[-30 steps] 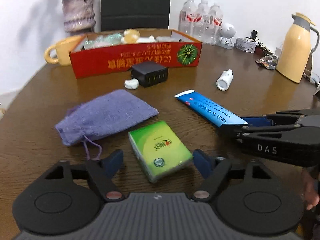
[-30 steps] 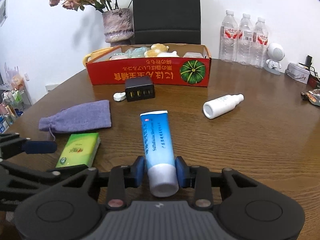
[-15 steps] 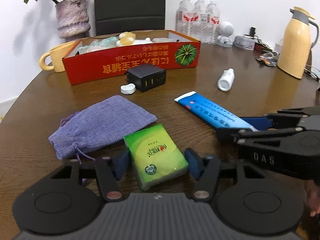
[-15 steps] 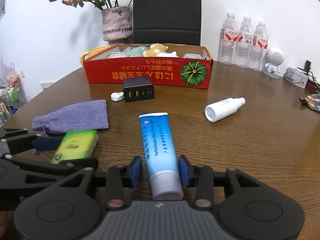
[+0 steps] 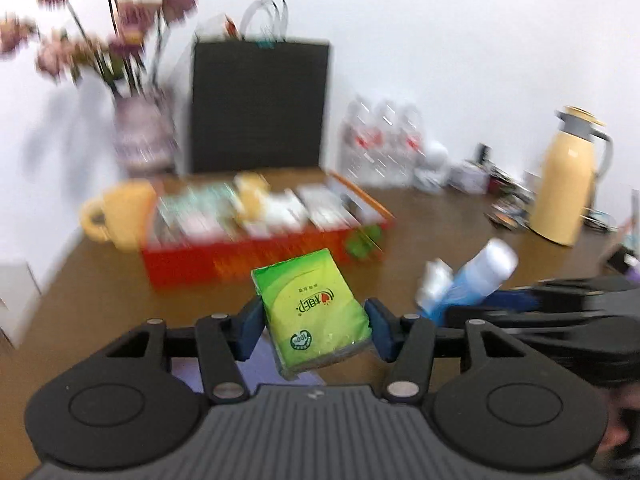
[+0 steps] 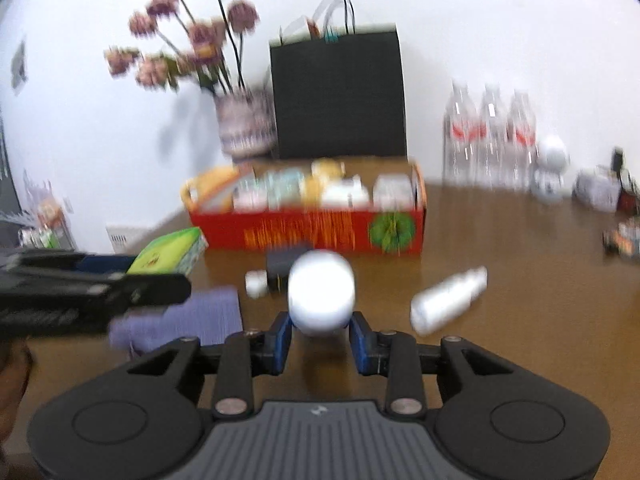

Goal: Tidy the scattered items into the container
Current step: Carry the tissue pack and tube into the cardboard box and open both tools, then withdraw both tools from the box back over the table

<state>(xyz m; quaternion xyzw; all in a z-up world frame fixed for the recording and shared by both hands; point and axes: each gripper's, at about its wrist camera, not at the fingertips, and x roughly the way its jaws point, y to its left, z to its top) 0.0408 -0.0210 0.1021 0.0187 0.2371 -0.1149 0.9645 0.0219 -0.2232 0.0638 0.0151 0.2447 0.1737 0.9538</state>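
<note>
Above the bench (image 6: 540, 320), short of its far edge: left tool (image 5: 314, 326) closed on the green tissue pack (image 5: 314, 310), pads pressing its two long sides, pack tilted and clear of the wood; right tool (image 6: 320, 334) closed on the blue tube (image 5: 468, 284), white cap end (image 6: 321, 292) pointing at the lens, tube body hidden behind it in that view. Both loads airborne and side by side, heading by the look of it toward the red box (image 6: 308, 232) near the far edge. Likely trouble: soft tissue pack squeezing thin and sliding out of the grip; tube, held near one end, swinging or drooping and knocking the pack or the box wall; the two tools, close together, bumping on the way in. Heavy motion blur, so fine contact hard to judge. Red box already well filled: pale packets, something yellowish and rounded, white pieces, none sharp enough to name; little bare room inside, so dropped things could perch on top and spill. Still on the bench, between tools and box: purple pouch (image 6: 200, 316), black charger (image 6: 282, 266) with a small white piece (image 6: 256, 282) beside it, white bottle (image 6: 448, 300) lying on its side. Yellow mug (image 5: 116, 216) beside the box's left end, contents not visible.
</note>
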